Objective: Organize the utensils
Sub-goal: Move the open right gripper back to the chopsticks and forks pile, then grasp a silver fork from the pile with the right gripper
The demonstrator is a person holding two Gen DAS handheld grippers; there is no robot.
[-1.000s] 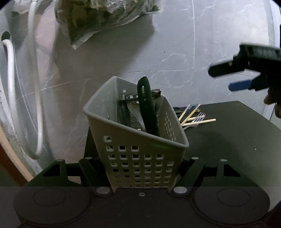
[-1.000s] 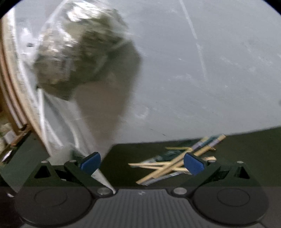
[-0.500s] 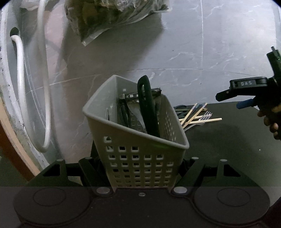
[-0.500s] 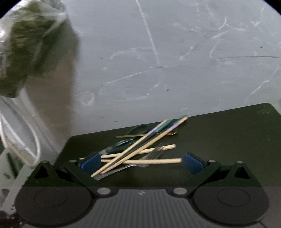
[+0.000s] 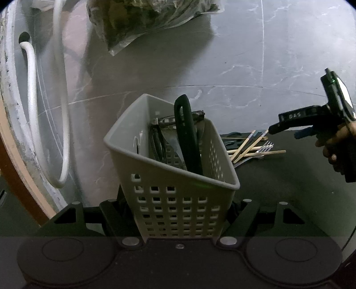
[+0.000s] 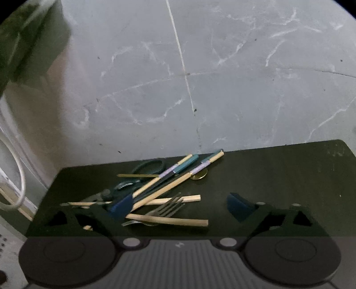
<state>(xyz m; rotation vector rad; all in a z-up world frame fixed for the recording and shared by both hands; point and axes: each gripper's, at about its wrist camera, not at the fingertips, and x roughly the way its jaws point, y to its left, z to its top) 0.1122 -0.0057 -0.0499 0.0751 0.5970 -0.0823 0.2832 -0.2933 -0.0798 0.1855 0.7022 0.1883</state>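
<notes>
**Left gripper holds the basket, right gripper open over the loose utensils**

The left gripper [image 5: 179, 222] is clamped on the grey perforated plastic basket [image 5: 175, 200], which sits between its two black fingers at the near edge of the dark table [image 5: 289, 189]. In the basket stand a black utensil handle with a slot [image 5: 187, 135] and some metal tools. The right gripper [image 6: 180, 205] has its jaws wide apart; they have just been closing a little, and nothing is pressed between the blue pads [image 6: 121, 205]. It hangs just above the pile of loose utensils: pale wooden chopsticks [image 6: 169, 189], a metal fork [image 6: 164, 210], green-handled scissors [image 6: 149, 166] and a gold spoon [image 6: 199, 174]. In the left wrist view this pile [image 5: 251, 149] lies behind the basket, with the right gripper [image 5: 287, 131] near it. Beyond the table is grey marble floor [image 6: 222, 77], a white hose [image 5: 33, 89] and a plastic bag of greens [image 5: 144, 20].
</notes>
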